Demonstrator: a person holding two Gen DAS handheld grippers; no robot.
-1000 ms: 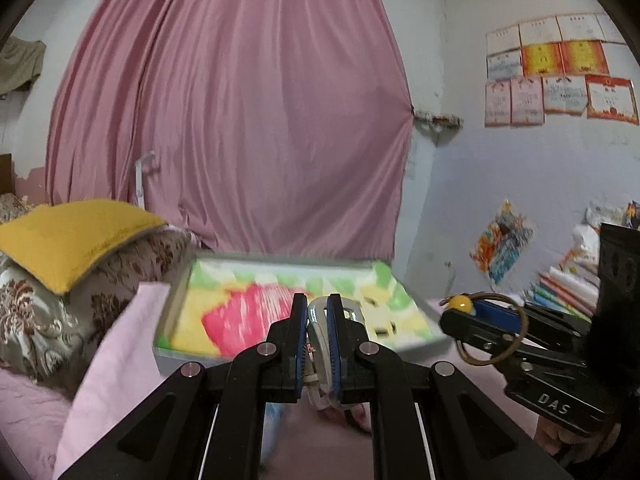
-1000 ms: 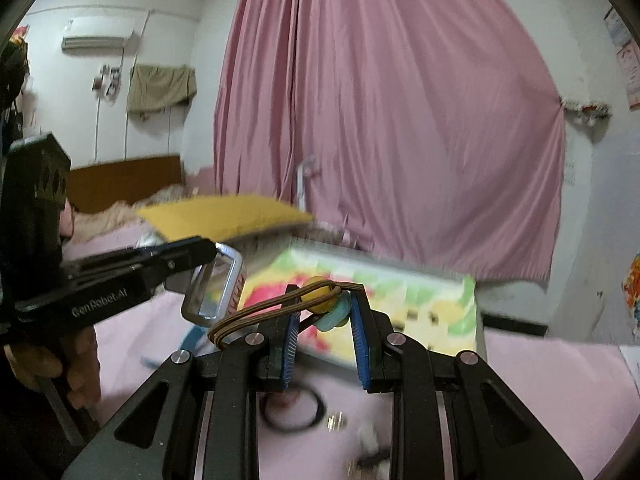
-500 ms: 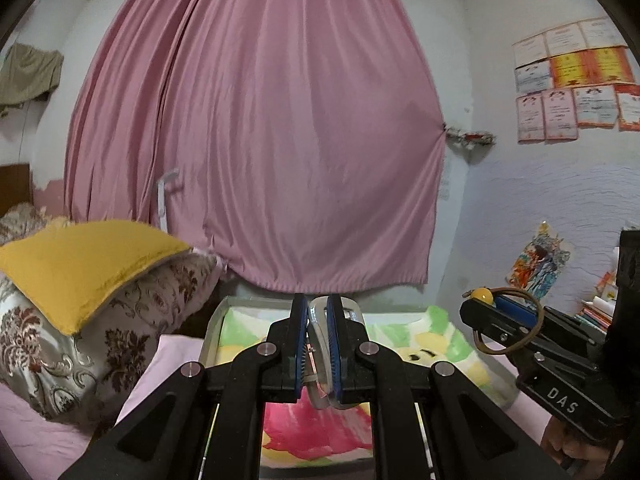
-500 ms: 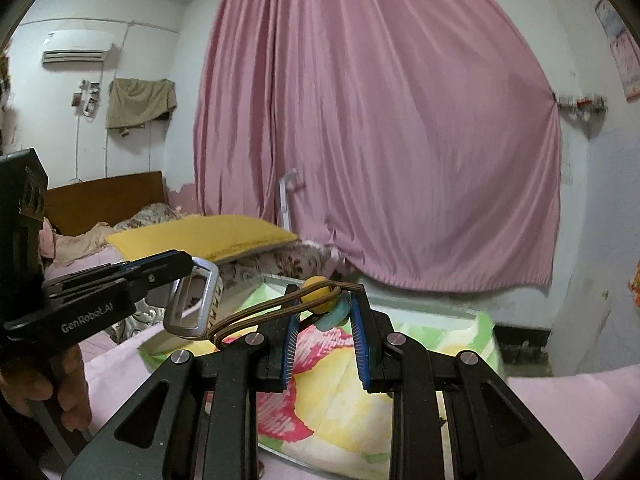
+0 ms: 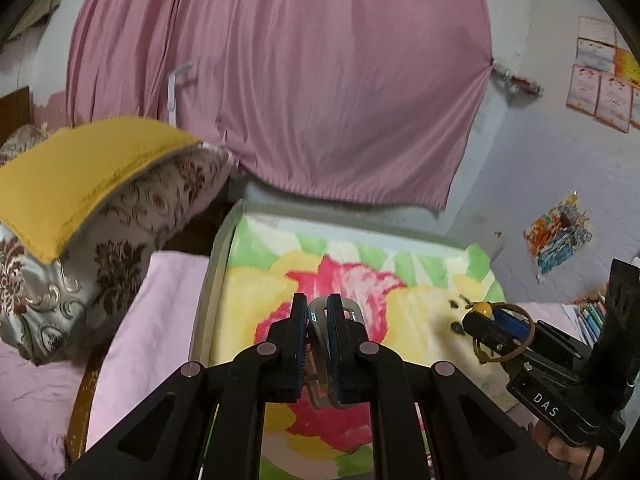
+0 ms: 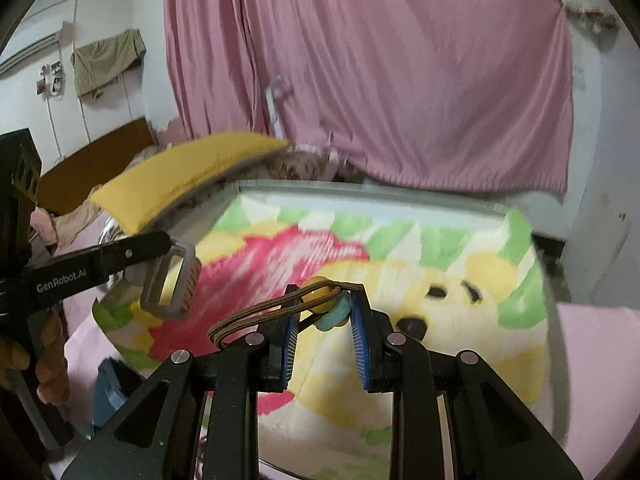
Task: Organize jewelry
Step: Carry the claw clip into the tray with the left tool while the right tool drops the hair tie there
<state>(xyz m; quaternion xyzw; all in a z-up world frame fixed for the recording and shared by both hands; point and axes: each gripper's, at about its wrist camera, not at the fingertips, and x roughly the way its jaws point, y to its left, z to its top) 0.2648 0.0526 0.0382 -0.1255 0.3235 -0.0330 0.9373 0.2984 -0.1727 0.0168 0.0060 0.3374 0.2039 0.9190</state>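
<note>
My left gripper (image 5: 317,308) is shut on a grey hair clip (image 5: 320,344), which also shows as a grey rectangular frame in the right wrist view (image 6: 170,280). My right gripper (image 6: 324,304) is shut on a brown hair tie with yellow and teal beads (image 6: 320,300); it also shows in the left wrist view (image 5: 500,332). Both are held above a colourful cartoon-print box (image 5: 360,264), which also shows in the right wrist view (image 6: 440,280).
A yellow cushion (image 5: 76,176) lies on a floral pillow (image 5: 120,232) at the left on the pink bedsheet (image 5: 152,320). A pink curtain (image 5: 280,80) hangs behind. Books (image 5: 592,312) are stacked at the right. A blue object (image 6: 108,384) lies on the bed.
Both grippers have tilted downward and moved over the box, which now fills more of both views. Both keep their hold on the clip and the hair tie.
</note>
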